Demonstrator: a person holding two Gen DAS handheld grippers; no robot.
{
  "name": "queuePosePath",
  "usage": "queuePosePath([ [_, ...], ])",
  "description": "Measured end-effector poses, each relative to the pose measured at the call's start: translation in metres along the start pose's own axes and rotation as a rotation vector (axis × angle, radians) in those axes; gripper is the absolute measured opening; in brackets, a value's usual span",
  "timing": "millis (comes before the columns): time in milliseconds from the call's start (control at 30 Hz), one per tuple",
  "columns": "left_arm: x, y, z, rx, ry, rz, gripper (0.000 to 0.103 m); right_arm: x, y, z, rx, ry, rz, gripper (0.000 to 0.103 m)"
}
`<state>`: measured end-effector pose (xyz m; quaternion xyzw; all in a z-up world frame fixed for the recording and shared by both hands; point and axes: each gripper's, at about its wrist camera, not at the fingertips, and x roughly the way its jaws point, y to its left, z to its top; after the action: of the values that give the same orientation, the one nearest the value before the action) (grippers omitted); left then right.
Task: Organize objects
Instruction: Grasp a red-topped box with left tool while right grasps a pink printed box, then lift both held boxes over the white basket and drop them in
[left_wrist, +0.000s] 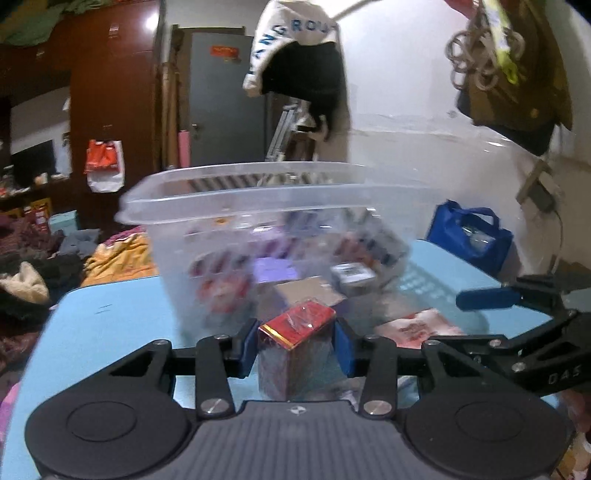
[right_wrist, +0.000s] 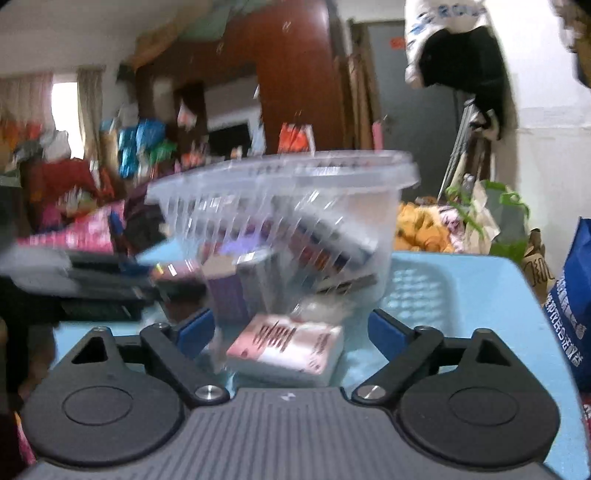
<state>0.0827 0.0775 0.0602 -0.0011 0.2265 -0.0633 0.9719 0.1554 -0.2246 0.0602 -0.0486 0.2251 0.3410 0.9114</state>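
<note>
My left claw (left_wrist: 295, 349) is pinching a red box (left_wrist: 297, 325) w/ a gold edge and shiny wrap, upright on the light-blue counter (left_wrist: 110, 325), just in front of the clear plastic basket (left_wrist: 258, 206). My right claw (right_wrist: 291, 332) is spread, its blue pads either side of a pink-and-white box (right_wrist: 286, 347) lying flat on the counter by the basket, not touching it. The basket's contents are smeared by blur: purple, red and grey boxes, labels unreadable. In the right wrist view my left claw is only a dark streak at the left edge.
</note>
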Motion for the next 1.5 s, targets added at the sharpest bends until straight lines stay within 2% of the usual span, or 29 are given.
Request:
queuePosePath([
  [267,-0.004,0.024,-0.006,-0.053,0.004,-0.02,0.047,0.015,0.005,0.011,-0.004,0.073,-0.024,0.084],
  [367,-0.005,0.025,-0.007,-0.054,0.005,-0.028,0.047,0.009,-0.003,0.005,0.018,0.076,-0.047,0.082],
  [467,-0.007,0.024,-0.007,-0.057,-0.002,-0.035,0.047,0.013,0.0,0.0,-0.003,0.115,-0.019,0.082],
  [667,-0.007,0.025,-0.009,-0.065,-0.003,-0.048,0.047,0.02,0.001,0.002,-0.007,0.122,-0.012,0.084],
  [800,-0.005,0.026,-0.01,-0.069,0.005,-0.049,0.047,0.027,0.005,0.001,-0.052,0.162,-0.028,0.084],
  [933,-0.004,0.024,-0.012,-0.051,0.01,-0.044,0.048,0.023,0.009,-0.002,-0.075,0.155,-0.024,0.082],
  [1000,-0.005,0.023,-0.012,-0.045,0.006,-0.04,0.047,0.017,0.008,-0.003,-0.065,0.13,-0.028,0.082],
  [1167,-0.026,0.022,-0.008,-0.06,-0.083,-0.031,0.046,-0.011,0.002,0.0,-0.029,0.035,-0.029,0.082],
  [1367,-0.058,0.026,0.01,-0.074,-0.187,-0.074,0.047,-0.056,0.006,0.017,-0.026,-0.151,-0.016,0.082],
  [1500,-0.069,0.029,0.042,-0.088,-0.258,-0.091,0.047,-0.072,0.013,0.034,-0.05,-0.276,-0.034,0.082],
])
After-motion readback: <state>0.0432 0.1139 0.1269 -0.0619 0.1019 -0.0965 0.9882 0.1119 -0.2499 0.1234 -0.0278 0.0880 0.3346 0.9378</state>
